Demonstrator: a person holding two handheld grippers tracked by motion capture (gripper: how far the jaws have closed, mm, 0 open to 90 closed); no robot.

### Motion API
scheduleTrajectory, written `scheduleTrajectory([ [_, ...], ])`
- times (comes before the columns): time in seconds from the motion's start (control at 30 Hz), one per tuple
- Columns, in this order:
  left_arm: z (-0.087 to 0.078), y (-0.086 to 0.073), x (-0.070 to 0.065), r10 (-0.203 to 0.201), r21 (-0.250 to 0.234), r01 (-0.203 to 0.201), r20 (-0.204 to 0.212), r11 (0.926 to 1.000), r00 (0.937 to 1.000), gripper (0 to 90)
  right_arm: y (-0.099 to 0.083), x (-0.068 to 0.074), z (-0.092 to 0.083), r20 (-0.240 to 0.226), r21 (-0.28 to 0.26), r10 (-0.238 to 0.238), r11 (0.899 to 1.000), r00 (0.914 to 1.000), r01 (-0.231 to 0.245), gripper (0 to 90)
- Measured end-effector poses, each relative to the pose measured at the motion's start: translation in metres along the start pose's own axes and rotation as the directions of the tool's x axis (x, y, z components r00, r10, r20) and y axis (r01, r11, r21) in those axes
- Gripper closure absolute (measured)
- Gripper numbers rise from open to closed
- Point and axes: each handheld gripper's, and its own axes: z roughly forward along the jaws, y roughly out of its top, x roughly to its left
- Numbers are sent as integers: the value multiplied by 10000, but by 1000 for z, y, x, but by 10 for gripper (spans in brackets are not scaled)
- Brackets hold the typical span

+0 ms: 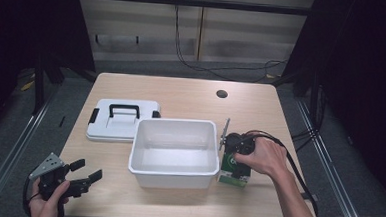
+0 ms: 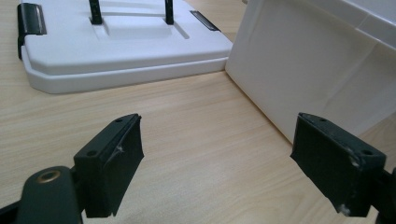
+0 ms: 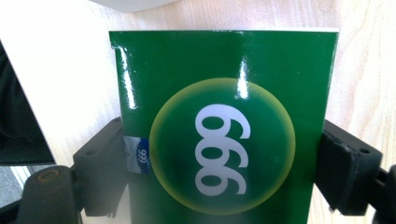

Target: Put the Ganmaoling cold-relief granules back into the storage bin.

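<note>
A glossy green box (image 1: 233,173) marked "999" stands on the table just right of the empty white bin (image 1: 173,179). My right gripper (image 1: 236,159) comes down on it from above, under the person's hand. In the right gripper view the green box (image 3: 224,116) sits between the two black jaws, which press on its left and right sides, so the right gripper (image 3: 224,172) is shut on it. My left gripper (image 1: 88,169) is held low at the table's front left corner, open and holding nothing. The left gripper (image 2: 229,154) faces bare wood in its own view.
The bin's white lid (image 1: 121,121) with a black handle lies flat left of the bin, near its back corner. Lid (image 2: 116,51) and bin wall (image 2: 317,60) stand ahead of the left gripper. A cable hole (image 1: 222,94) is at the table's far side. Cables trail off the right edge.
</note>
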Motion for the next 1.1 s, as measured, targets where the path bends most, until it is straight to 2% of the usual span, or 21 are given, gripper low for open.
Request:
scheduleTrajectory([
  [0.3,0,0,0,32,-9,-32,-9,10000,10000,161,-5,0,-9,-170,-101,-31,9999,9999,29,158],
  [0.37,1,0,-1,-62,-51,62,-16,10000,10000,161,-7,0,-12,-150,-177,9,9998,9999,-12,158],
  [0.57,0,0,0,40,-6,-40,-4,10000,10000,161,-14,4,-22,-95,-602,95,9981,9999,-100,159],
  [0.67,1,0,-1,-52,-50,52,-22,10000,10000,161,-17,7,-26,-131,-717,212,9972,9997,-221,160],
  [0.77,1,0,0,-9,-13,9,-6,10000,10000,161,-18,10,-30,-153,-1019,115,9947,9998,-130,160],
  [0.9,0,0,-1,56,0,-56,-11,10000,10000,161,-19,11,-35,33,-635,170,9978,9999,-167,160],
  [0.93,1,0,-1,-20,-16,20,6,10000,10000,161,-18,10,-36,50,-620,25,9981,10000,-22,160],
  [1.1,1,0,-1,-27,-16,27,8,10000,10000,161,-15,11,-48,109,-609,64,9981,9999,-57,161],
])
